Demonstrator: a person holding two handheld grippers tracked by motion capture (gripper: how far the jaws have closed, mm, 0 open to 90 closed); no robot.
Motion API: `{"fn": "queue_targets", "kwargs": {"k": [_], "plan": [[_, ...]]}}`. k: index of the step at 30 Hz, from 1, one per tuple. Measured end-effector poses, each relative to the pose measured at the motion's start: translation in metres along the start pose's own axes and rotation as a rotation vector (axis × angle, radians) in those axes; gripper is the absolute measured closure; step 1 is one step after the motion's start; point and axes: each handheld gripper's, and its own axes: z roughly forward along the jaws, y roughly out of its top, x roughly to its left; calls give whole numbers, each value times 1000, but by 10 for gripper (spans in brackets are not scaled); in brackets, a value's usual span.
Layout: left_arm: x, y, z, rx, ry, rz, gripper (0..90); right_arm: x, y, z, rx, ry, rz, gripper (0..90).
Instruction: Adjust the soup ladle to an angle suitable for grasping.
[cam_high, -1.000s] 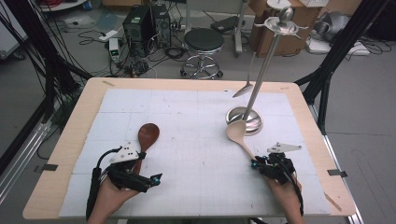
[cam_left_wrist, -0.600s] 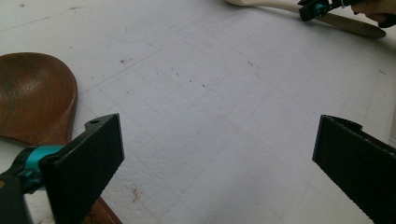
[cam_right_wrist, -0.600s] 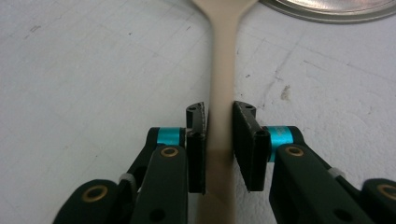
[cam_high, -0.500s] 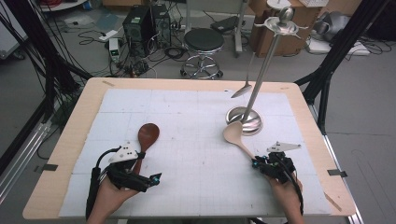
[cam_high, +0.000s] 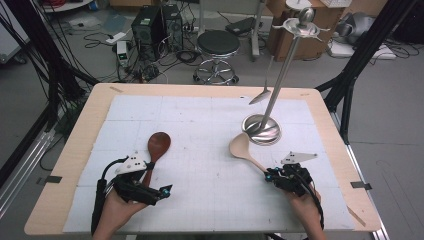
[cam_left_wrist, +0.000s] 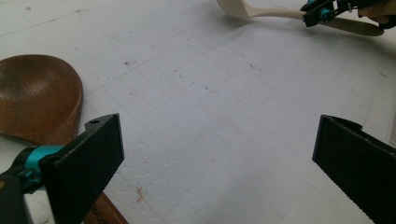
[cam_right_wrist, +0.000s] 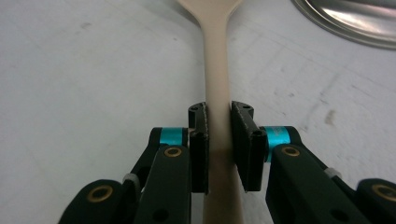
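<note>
A pale wooden spoon (cam_high: 241, 147) lies on the white gridded mat (cam_high: 200, 120), bowl toward the stand. My right gripper (cam_high: 271, 175) has just been closing and is now shut on the spoon's handle (cam_right_wrist: 215, 70); in the right gripper view (cam_right_wrist: 218, 140) both pads press its sides. A dark brown wooden spoon (cam_high: 159, 145) lies at the left, its handle running under my left gripper (cam_high: 155, 179). In the left gripper view that gripper (cam_left_wrist: 219, 163) stands wide open over bare mat, with the brown bowl (cam_left_wrist: 35, 93) outside its left jaw.
A metal stand (cam_high: 261, 131) with a tall pole rises at the back right, close to the pale spoon's bowl, and a metal utensil (cam_high: 261, 96) hangs from it. The wooden table edge (cam_high: 65, 165) frames the mat. A stool (cam_high: 218, 45) stands beyond the table.
The pale spoon's bowl has swung a little to the left and nearer. The right gripper has closed on its handle. The left gripper and brown spoon have not moved.
</note>
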Motion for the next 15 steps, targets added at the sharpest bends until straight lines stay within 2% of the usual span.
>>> {"fn": "queue_targets", "kwargs": {"k": [4,15], "plan": [[-2,0,0,5,-1,7,26,6,7,1,-14,46,-23,782],[-4,1,1,9,-6,21,26,31,24,14,-8,158,-127,782]]}}
